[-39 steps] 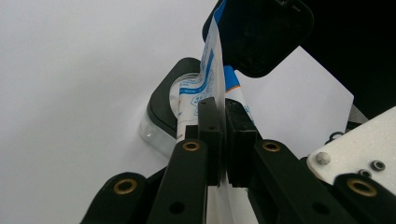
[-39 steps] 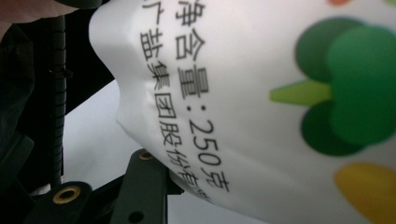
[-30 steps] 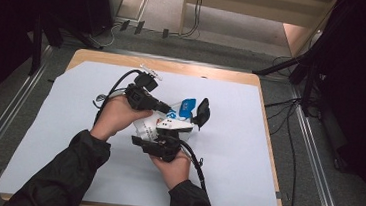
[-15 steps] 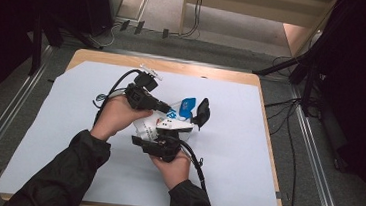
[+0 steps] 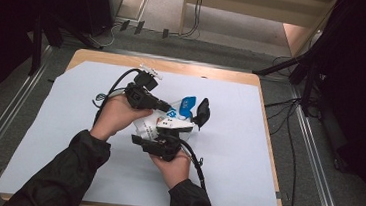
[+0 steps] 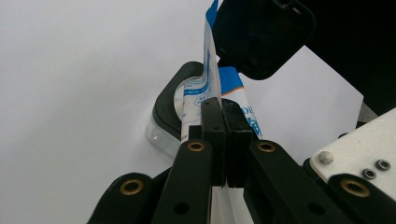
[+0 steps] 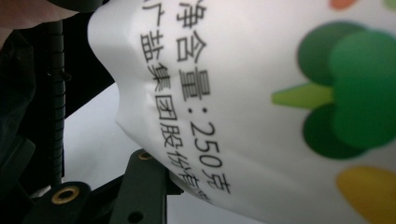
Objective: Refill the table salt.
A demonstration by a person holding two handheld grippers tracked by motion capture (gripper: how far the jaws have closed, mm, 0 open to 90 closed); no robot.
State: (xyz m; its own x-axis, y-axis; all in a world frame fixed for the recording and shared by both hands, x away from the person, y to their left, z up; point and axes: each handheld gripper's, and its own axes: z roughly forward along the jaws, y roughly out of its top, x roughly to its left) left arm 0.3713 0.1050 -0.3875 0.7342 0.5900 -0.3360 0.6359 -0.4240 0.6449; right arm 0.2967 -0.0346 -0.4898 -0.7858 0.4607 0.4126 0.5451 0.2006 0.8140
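High view: the person's left hand [image 5: 118,115] comes in from the lower left, its dark sleeve [image 5: 64,173] angled up toward the middle of the table, and holds the left gripper [image 5: 163,106] pointing to the right. In the left gripper view its two black jaws are pressed together on a thin edge of the white and blue bag [image 6: 212,100], pinching it flat between the pads. Just right of that hand and nearer the person, the right hand [image 5: 171,166] rises from the bottom edge and holds the right gripper [image 5: 160,142] low, aimed up at the underside of the bag [image 5: 167,121]. In the right gripper view the bag's printed face [image 7: 261,102] lies right over the jaws and hides their tips, so I cannot tell whether they are spread or closed.

A cable [image 5: 114,89] loops from the left gripper behind the left hand. The bag is lifted over the middle of the pale sheet [image 5: 237,153] that covers the wooden table [image 5: 208,74]. Just right of the bag stands a black oval lid [image 5: 202,112], tilted on edge; in the left gripper view a black-rimmed container [image 6: 170,109] sits directly behind the pinched bag.

The bag is white and crumpled, with a blue top, black printed characters, "250", and green and orange vegetable pictures.
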